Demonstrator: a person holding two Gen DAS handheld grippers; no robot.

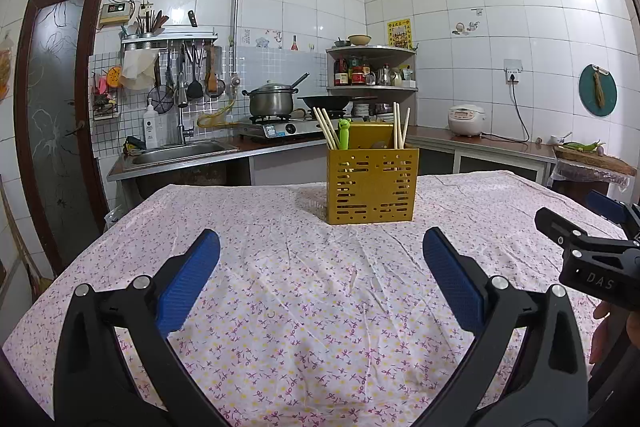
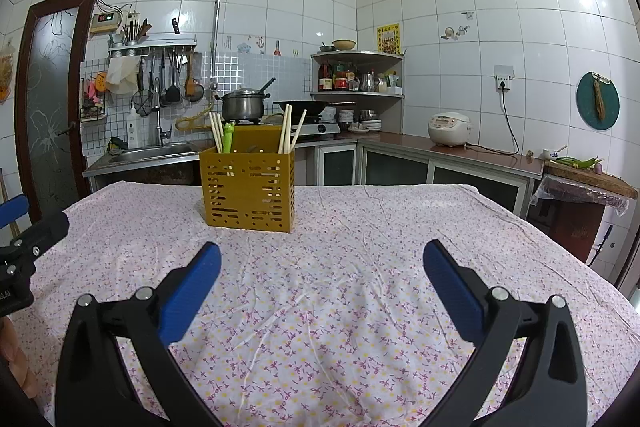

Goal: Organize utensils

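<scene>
Utensils: chopsticks [image 1: 325,130] and 1 green frog-topped piece [image 1: 344,134], standing upright in a yellow slotted holder [image 1: 372,185].

Surface: table under a white cloth with small purple and yellow flowers [image 1: 304,291]; wrinkled, bare apart from the holder.

Holder position: toward the far edge of the table, about midway along it in the left wrist view and left of centre in the right wrist view. Left compartment holds a slanting bundle of chopsticks with the frog piece beside them; right compartment holds more chopsticks [image 2: 289,131], leaning.

Room: white-tiled kitchen; steel sink [image 1: 188,151], gas stove with lidded pot [image 1: 271,101] and wok [image 1: 326,101], corner shelf of bottles [image 1: 370,71], rice cooker [image 1: 466,120] on the counter.

Left gripper [image 1: 321,251]: blue pads spread wide, holding nothing, above the near part of the cloth.

Right gripper [image 2: 322,261]: blue pads likewise spread wide, holding nothing, beside the left one.
</scene>
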